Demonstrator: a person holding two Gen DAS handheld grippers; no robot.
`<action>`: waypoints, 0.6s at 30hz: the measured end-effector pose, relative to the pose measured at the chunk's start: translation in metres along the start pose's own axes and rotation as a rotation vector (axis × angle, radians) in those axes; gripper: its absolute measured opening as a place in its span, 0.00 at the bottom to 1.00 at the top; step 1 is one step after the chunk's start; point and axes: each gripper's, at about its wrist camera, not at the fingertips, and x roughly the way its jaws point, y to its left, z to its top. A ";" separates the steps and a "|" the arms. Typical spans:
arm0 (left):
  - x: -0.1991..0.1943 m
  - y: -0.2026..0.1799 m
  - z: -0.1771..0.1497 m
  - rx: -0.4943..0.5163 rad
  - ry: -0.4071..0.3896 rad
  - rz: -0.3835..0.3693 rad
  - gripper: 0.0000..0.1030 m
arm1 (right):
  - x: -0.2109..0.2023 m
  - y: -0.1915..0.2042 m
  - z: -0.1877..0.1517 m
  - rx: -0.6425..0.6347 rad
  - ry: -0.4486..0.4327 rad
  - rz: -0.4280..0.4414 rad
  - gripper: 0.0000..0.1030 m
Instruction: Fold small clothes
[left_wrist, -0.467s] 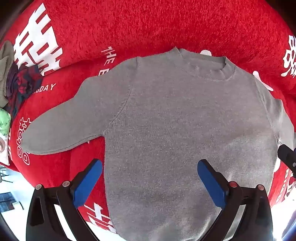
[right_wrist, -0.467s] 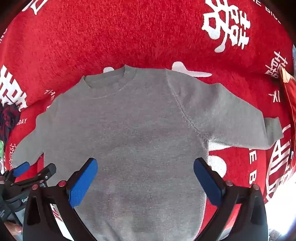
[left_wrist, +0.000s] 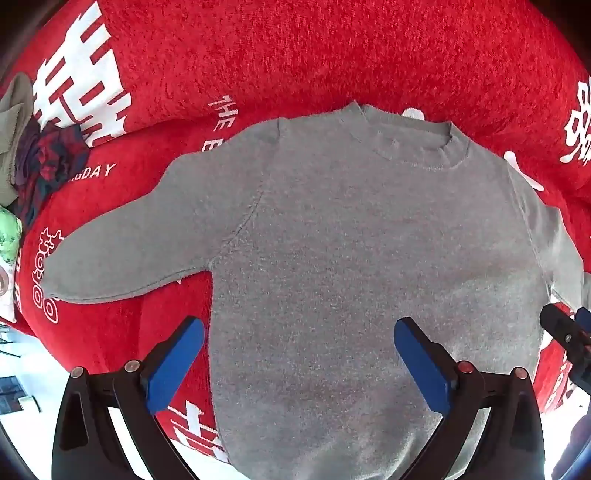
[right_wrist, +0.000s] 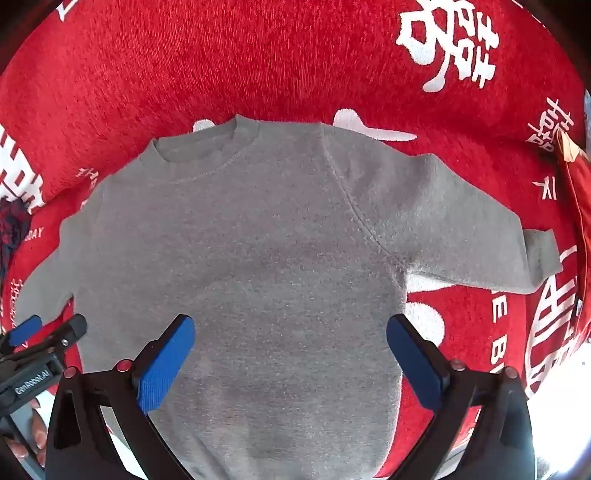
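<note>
Nearest in each wrist view are the blue pads of its own tool. The left gripper (left_wrist: 299, 354) has its fingers spread wide and empty above the lower left of the sweater (left_wrist: 351, 258); the right gripper (right_wrist: 290, 354) is likewise spread and empty above the lower right. Since half a second ago almost nothing has shifted: both tools hover at much the same height, and the sweater lies as it did. That suggests the spreading-out is done and folding has not yet begun.

Beyond the pads the sweater lies flat, front up, on the red blanket (left_wrist: 332, 55), hem toward the person. The left sleeve (left_wrist: 122, 254) and right sleeve (right_wrist: 469, 236) angle outward, likely the first parts to fold in. Farthest is the collar (right_wrist: 203, 151). A small clothes pile (left_wrist: 40, 162) sits at the far left edge.
</note>
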 end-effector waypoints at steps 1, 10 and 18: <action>0.000 0.000 0.000 -0.001 0.001 0.001 1.00 | 0.001 0.001 0.001 -0.007 0.004 -0.004 1.00; 0.007 0.000 0.001 0.000 0.024 0.003 1.00 | 0.006 0.006 0.002 -0.036 0.025 -0.011 1.00; 0.014 -0.001 0.001 0.028 0.032 0.031 1.00 | 0.013 0.007 0.002 -0.045 0.037 -0.009 1.00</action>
